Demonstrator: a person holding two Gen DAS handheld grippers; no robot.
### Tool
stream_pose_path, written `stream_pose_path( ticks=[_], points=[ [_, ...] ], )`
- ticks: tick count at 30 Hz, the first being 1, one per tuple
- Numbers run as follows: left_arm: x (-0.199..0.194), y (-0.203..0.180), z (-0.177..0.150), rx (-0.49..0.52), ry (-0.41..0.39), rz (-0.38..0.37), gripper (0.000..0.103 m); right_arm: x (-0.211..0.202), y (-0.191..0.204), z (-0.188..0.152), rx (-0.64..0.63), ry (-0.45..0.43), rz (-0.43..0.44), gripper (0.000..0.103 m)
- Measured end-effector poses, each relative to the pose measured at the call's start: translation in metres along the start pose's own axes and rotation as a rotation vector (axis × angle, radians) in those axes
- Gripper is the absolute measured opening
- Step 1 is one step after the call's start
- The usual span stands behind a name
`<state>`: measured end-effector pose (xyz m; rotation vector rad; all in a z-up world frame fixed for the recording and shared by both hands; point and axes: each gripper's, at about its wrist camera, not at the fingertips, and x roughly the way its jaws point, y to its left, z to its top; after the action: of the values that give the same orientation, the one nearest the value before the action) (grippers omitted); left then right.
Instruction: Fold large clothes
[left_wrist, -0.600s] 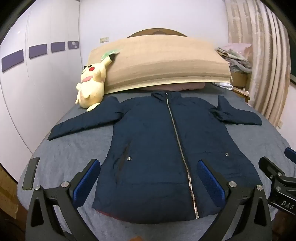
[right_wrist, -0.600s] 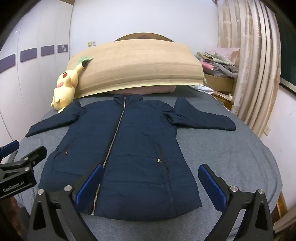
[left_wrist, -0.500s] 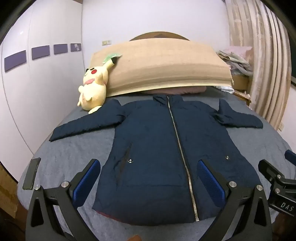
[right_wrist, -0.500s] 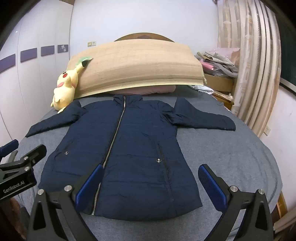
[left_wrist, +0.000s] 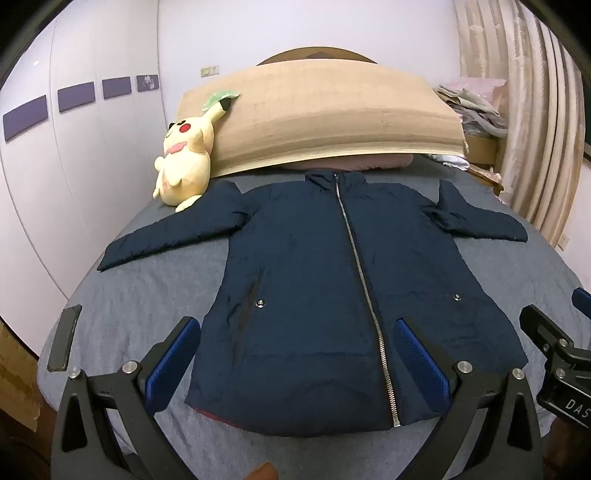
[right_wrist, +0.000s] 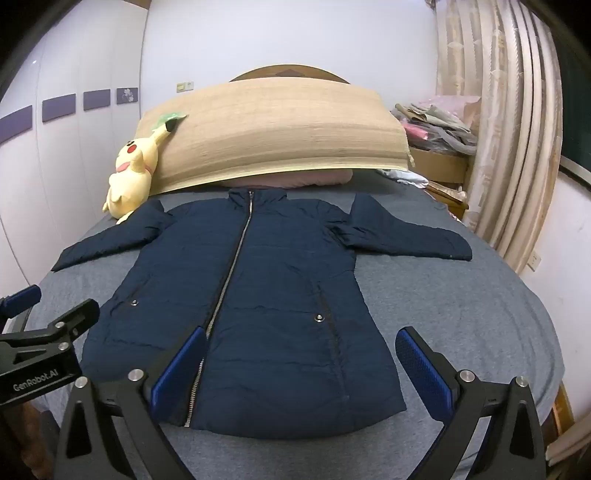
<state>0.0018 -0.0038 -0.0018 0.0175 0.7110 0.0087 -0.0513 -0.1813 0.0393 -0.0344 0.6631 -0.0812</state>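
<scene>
A navy zip-up jacket (left_wrist: 332, 288) lies flat and face up on a grey bedsheet (left_wrist: 147, 288), filling the middle of both wrist views. Its silver zipper (left_wrist: 360, 280) is closed and runs from the collar at upper centre down to the hem at lower centre. Both sleeves are spread outward: 1 reaches toward the left edge of the frame, the other toward the right. A metal snap (left_wrist: 261, 303) sits beside each of the 2 front pockets.

The left gripper (left_wrist: 297, 363) hovers over the hem at the bottom of its view, its 2 blue-padded fingers (left_wrist: 171, 365) spread wide with nothing held. In the right wrist view, the right gripper (right_wrist: 301, 363) is likewise spread wide and empty, above the hem's right half. Each gripper shows at the edge of the other's view.

At the head of the bed, in the upper centre, a tan woven mat (left_wrist: 325, 118) leans over a pink pillow (left_wrist: 369, 162). A yellow plush toy (left_wrist: 186, 158) rests against the mat at upper left, close to the jacket's left sleeve. A dark flat device (left_wrist: 64, 338) lies on the sheet at the lower left. Beige curtains (left_wrist: 535, 129) hang along the right side, with a pile of clothes (left_wrist: 472, 103) in front of them.
</scene>
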Motion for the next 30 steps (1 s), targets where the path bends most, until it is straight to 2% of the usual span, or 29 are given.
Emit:
stream_pose_path(
  ticks=[30],
  points=[
    [0.0047,0.0032,-0.0081,-0.021,0.016,0.001,0.103,0.0026,0.0045,-0.004,-0.006,0.015,0.003,0.103]
  ],
)
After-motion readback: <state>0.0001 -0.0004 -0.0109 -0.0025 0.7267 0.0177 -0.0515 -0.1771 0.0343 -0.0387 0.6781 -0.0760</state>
